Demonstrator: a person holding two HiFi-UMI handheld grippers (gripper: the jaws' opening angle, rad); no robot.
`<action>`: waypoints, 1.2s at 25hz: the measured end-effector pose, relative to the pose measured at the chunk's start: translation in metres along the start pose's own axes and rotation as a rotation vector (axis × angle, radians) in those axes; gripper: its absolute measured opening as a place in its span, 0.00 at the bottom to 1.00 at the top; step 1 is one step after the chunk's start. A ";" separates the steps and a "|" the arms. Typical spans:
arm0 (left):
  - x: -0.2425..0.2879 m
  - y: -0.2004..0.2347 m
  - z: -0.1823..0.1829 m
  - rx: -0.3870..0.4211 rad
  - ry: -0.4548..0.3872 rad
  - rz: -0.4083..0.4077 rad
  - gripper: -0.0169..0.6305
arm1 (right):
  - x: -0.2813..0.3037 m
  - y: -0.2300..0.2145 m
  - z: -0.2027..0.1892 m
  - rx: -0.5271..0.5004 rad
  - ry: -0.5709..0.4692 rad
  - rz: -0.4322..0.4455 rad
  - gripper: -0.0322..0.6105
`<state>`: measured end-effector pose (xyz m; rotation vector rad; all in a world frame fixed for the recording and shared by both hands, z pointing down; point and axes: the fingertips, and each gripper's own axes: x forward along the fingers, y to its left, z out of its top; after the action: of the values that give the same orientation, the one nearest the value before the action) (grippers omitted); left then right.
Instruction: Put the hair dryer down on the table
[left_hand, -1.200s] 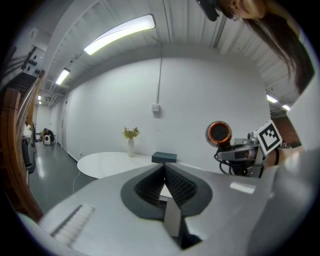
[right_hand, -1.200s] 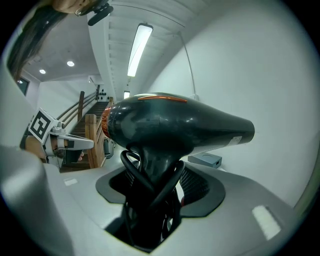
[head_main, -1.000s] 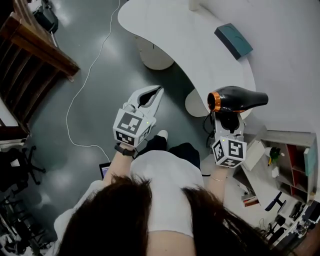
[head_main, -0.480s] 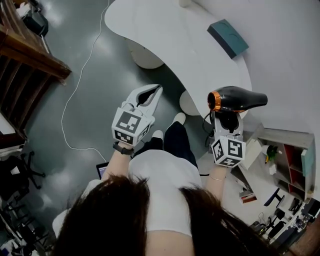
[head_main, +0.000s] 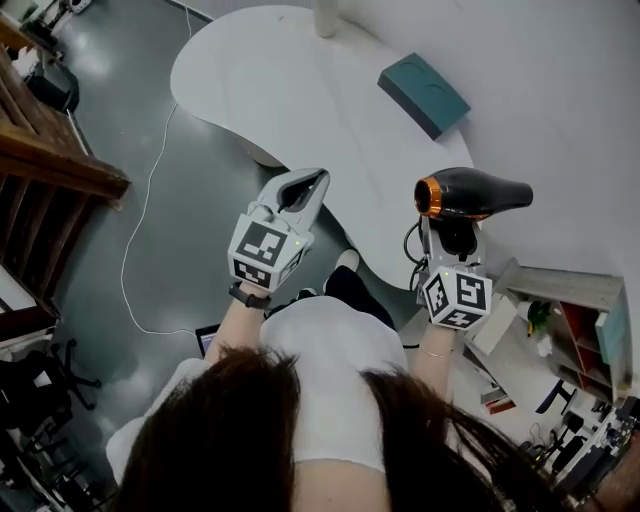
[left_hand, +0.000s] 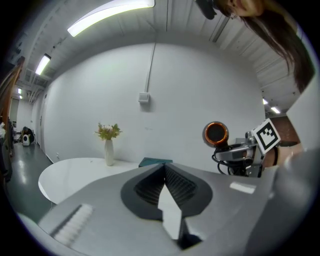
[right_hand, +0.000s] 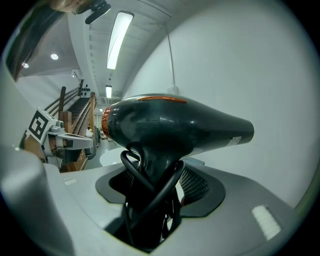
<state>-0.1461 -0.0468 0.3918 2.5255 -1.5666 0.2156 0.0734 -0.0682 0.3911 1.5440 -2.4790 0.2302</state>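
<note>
Both forearms reach forward (side by side); left gripper (head_main: 318, 180) jaws together, empty; right gripper (head_main: 453, 238) clamps the hair dryer (head_main: 480, 193) by its handle.

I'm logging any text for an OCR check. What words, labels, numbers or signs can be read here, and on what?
No text can be read.
White label on the hair dryer, near its nozzle: too blurred to read.
Left marker cube and right marker cube: black-and-white square patterns, no words.

there are two tongs, the left tongs (head_main: 316, 180) and the right tongs (head_main: 455, 238), one hair dryer (head_main: 480, 193) in the right pair, one white surface (head_main: 280, 90) ahead of both, and one teal box (head_main: 423, 93) and one vase (left_hand: 109, 152) beyond them.
</note>
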 end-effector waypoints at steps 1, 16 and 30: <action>0.011 -0.001 0.005 0.005 -0.002 -0.007 0.12 | 0.005 -0.008 0.003 0.003 -0.001 -0.005 0.45; 0.127 -0.021 0.037 0.054 0.002 -0.070 0.12 | 0.044 -0.098 0.014 0.038 0.007 -0.044 0.45; 0.194 -0.043 0.047 0.070 0.011 -0.226 0.12 | 0.050 -0.121 0.015 0.061 0.019 -0.123 0.45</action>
<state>-0.0209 -0.2071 0.3835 2.7225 -1.2764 0.2580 0.1593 -0.1682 0.3924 1.7025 -2.3729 0.3012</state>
